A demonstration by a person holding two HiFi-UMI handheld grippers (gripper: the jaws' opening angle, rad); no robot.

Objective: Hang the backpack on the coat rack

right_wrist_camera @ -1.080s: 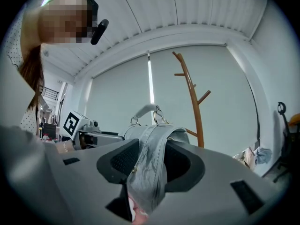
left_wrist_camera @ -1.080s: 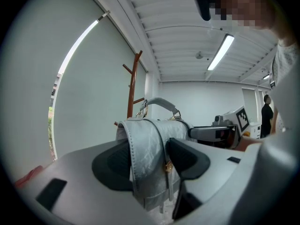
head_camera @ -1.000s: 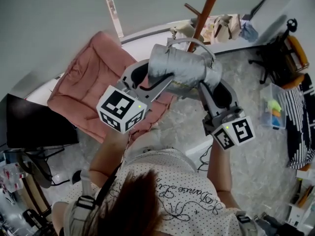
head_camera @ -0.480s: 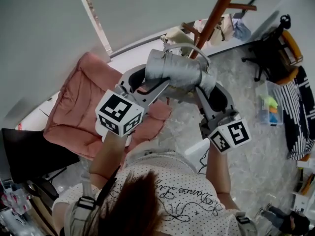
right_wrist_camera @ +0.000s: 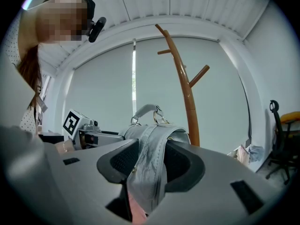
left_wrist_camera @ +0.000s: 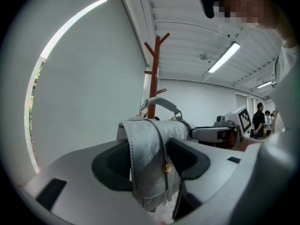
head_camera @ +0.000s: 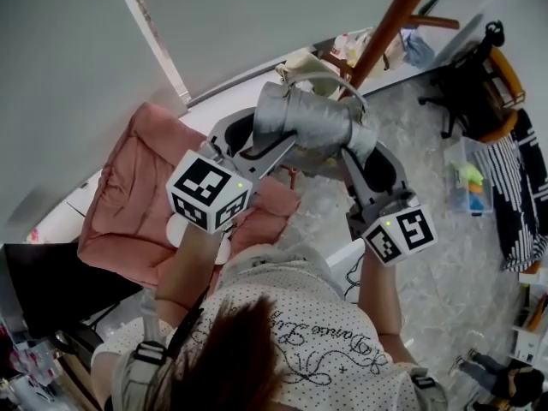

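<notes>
Backpack (head_camera: 304, 127), grey, handle up, held near the rack (head_camera: 390, 24) (not yet hung), fingers (left_wrist_camera: 112, 163) of left gripper (left_wrist_camera: 150, 158) and right gripper (right_wrist_camera: 150, 161) clamped on its opposite ends.

We catch just one piece of writing: a cursive line (head_camera: 330, 339) printed across the person's dotted shirt (head_camera: 274, 302). It seems to open with "Danse", and the rest is too small for us to read. The left marker cube (head_camera: 210, 191) and right marker cube (head_camera: 401, 234) show only black-and-white square code patterns, no letters or digits.
</notes>
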